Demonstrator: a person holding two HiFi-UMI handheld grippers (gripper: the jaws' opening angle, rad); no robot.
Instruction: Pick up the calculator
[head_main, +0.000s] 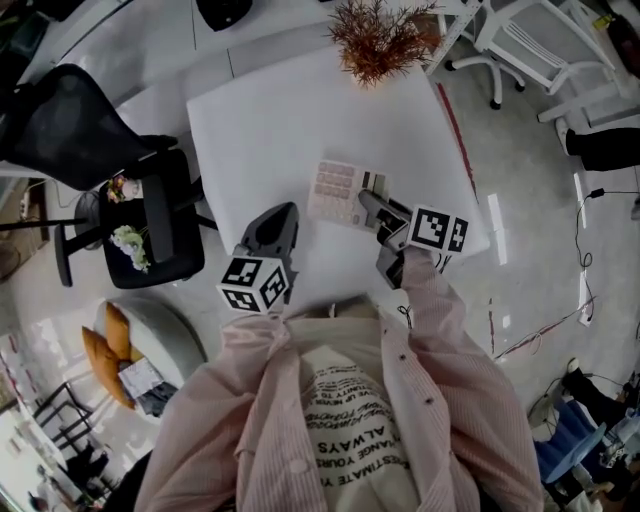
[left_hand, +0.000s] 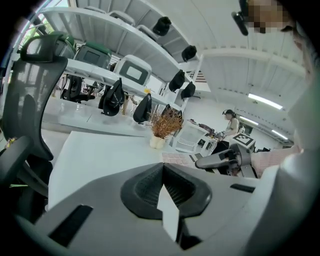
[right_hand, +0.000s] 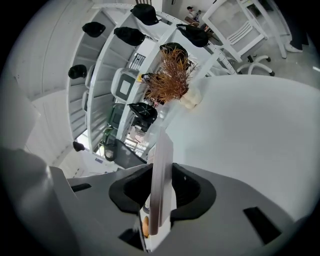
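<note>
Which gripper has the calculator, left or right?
The right gripper: its jaws clamp the pale pink-keyed calculator; the left gripper is shut, empty.

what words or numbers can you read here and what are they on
"ALWAYS": on the person's white shirt, seen upside down; the other print lines there are too blurred.
calculator keys: too small to read.
marker cubes: square patterns only, no words.
</note>
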